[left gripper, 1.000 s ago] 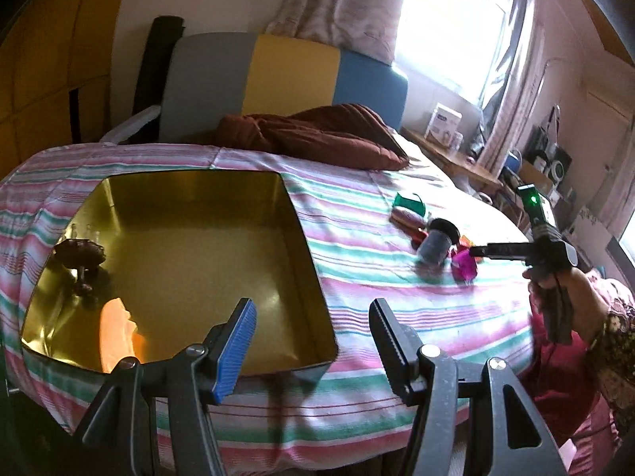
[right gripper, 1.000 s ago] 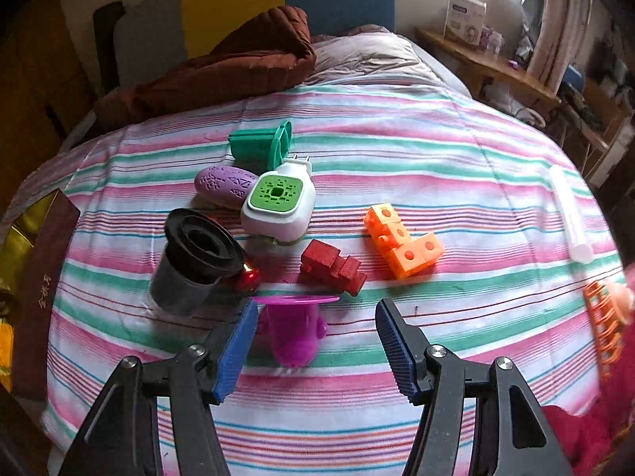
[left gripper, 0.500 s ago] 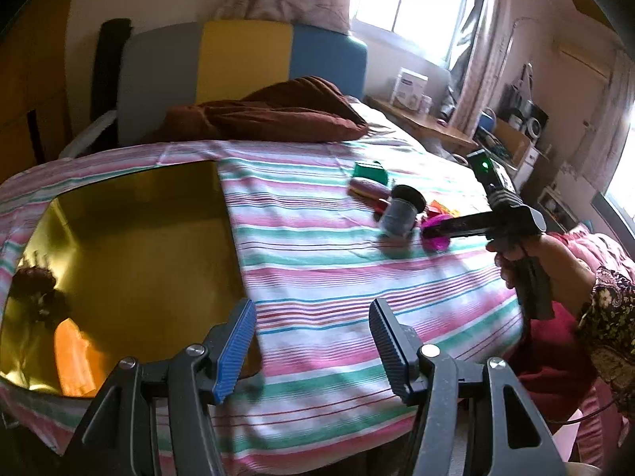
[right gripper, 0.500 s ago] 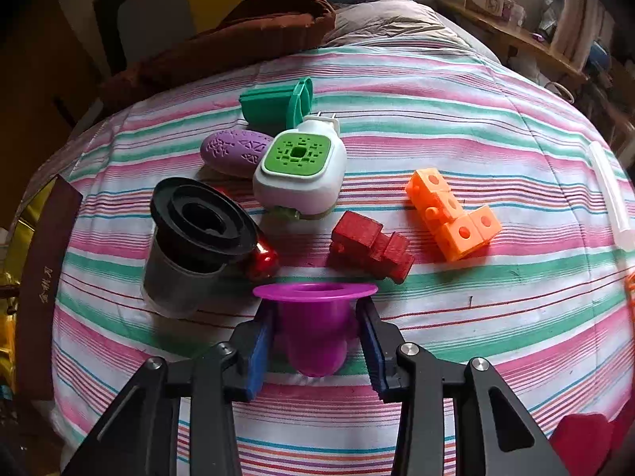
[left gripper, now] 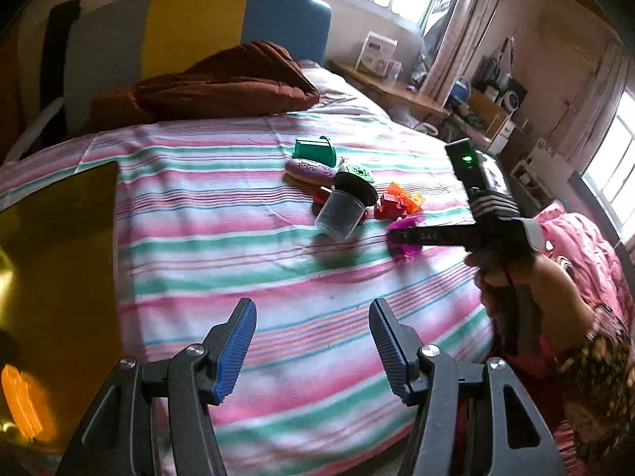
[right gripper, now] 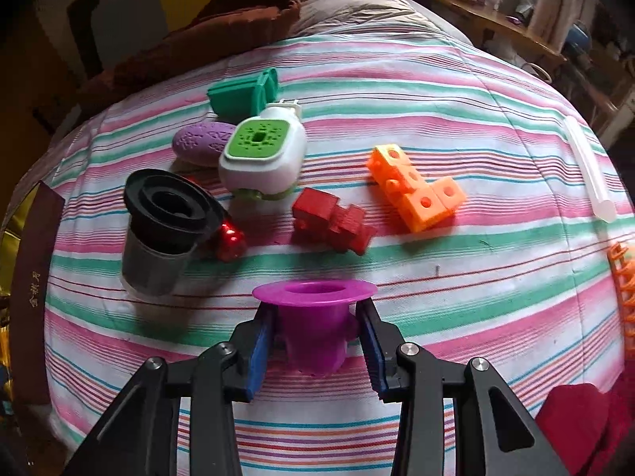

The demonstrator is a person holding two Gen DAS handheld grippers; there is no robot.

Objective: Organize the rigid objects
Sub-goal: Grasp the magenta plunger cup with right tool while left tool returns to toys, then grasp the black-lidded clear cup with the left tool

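My right gripper (right gripper: 315, 337) is shut on a magenta flanged cup (right gripper: 313, 317), held upright just above the striped bedspread; it also shows in the left wrist view (left gripper: 406, 238). Beyond it lie a black-lidded grey cup (right gripper: 162, 230), a red block piece (right gripper: 331, 224), orange linked cubes (right gripper: 416, 190), a white and green plug-in device (right gripper: 262, 158), a purple oval (right gripper: 198, 142) and a green bin (right gripper: 238, 97). My left gripper (left gripper: 311, 341) is open and empty above the bedspread. A gold tin box (left gripper: 51, 277) sits at its left.
A brown pillow (left gripper: 222, 83) lies at the bed's far end. A white tube (right gripper: 587, 166) and an orange clip (right gripper: 623, 277) lie at the right edge. A wooden shelf (left gripper: 397, 91) with clutter stands beyond the bed.
My right gripper closed on the magenta cup and lifted it slightly. My left gripper swung right, away from the gold box toward the objects.
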